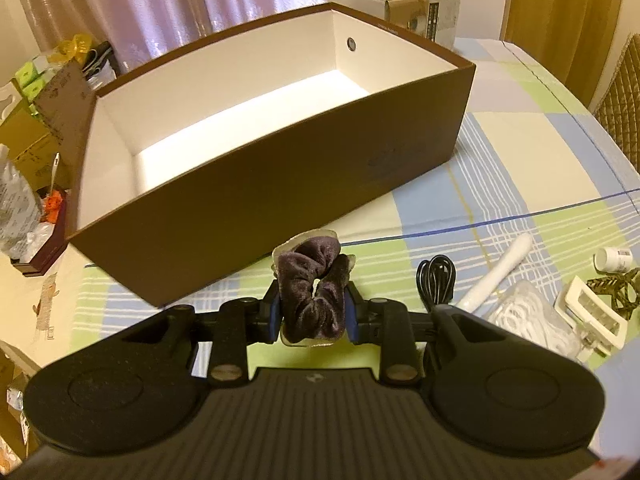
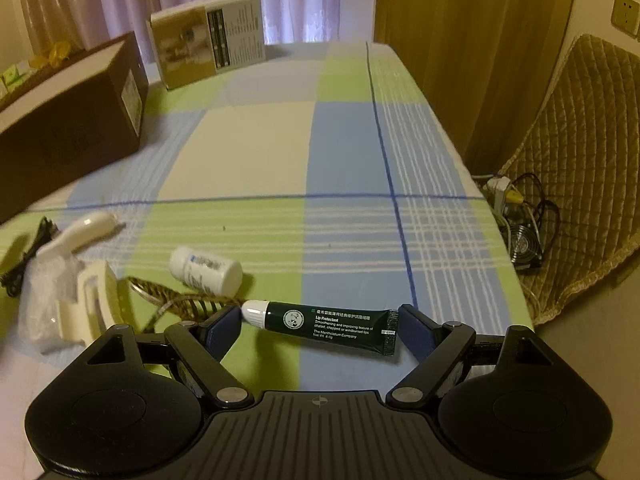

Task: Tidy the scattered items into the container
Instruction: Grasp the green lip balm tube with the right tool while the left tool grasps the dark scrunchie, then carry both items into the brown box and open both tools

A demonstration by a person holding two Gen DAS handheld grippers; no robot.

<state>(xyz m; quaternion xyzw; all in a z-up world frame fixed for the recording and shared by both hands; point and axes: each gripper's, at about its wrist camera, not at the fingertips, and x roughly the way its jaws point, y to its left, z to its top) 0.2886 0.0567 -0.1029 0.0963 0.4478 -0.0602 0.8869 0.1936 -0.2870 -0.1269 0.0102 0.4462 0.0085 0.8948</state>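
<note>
Left wrist view, far left: cluttered cartons and bags [image 1: 36, 128] stand off the table's left edge. The brown box [image 1: 280, 184], open-topped with a white interior, sits on the plaid tablecloth [image 1: 520, 184]; nothing is visible on the part of its floor that shows. Its near wall runs diagonally, the left corner closest to the camera. A white carton [image 1: 396, 4] stands just behind the box's far right corner.

The left gripper [image 1: 314, 304] is closed on a dark purple scrunchie [image 1: 314, 292], held clear of the cloth just in front of the box's near wall. To its right lie a coiled black cable [image 1: 436, 280], a white stick-shaped item [image 1: 500, 276], a clear bag of white material [image 1: 528, 316], a cream hair clip [image 1: 592, 320] and a white pill bottle [image 1: 612, 259], close together.

Right wrist view: the same cluster occupies the left foreground, with a striped hairband [image 2: 188, 304] beside the bottle. The right gripper [image 2: 320, 330] is spread wide, its pads flanking a dark green lip-balm tube [image 2: 324, 326] lying crosswise on the cloth; contact cannot be confirmed. Beyond it the cloth is open up to the carton. The table's right edge drops to a quilted chair [image 2: 584, 168] and floor cables [image 2: 520, 216].
</note>
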